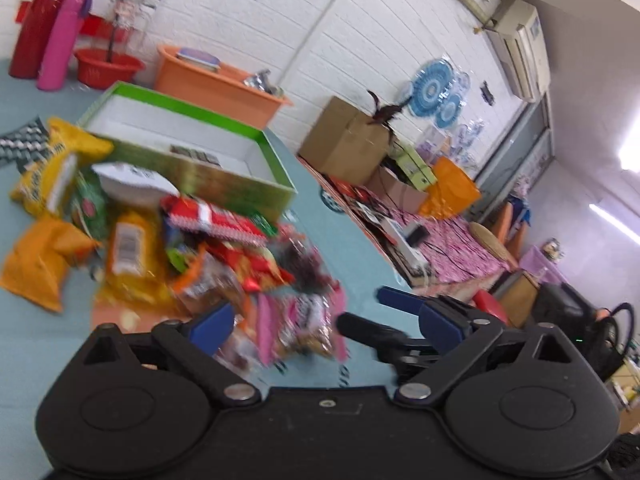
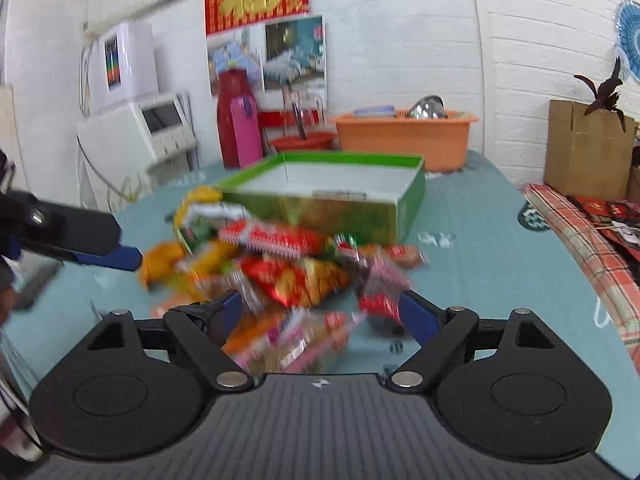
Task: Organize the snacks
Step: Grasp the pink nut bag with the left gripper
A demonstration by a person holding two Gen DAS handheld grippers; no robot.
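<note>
A pile of snack packets [image 1: 208, 252] lies on the teal table in front of an open green box [image 1: 188, 148]; the box [image 2: 340, 192] and pile [image 2: 288, 268] also show in the right wrist view. The box holds one small dark item. My left gripper [image 1: 324, 320] is open, just above the near edge of the pile, over pink packets [image 1: 300, 320]. My right gripper [image 2: 320, 312] is open above the near packets. The right gripper's fingers [image 1: 400, 304] show in the left wrist view, and a left finger [image 2: 108, 256] shows at the left of the right wrist view.
Behind the box stand an orange tub [image 2: 404, 136], a red basin [image 2: 300, 142], a pink bottle [image 2: 246, 132] and a red flask [image 1: 40, 16]. A cardboard box [image 2: 584, 152] and a cluttered bench [image 1: 420, 232] lie right of the table [image 2: 500, 260].
</note>
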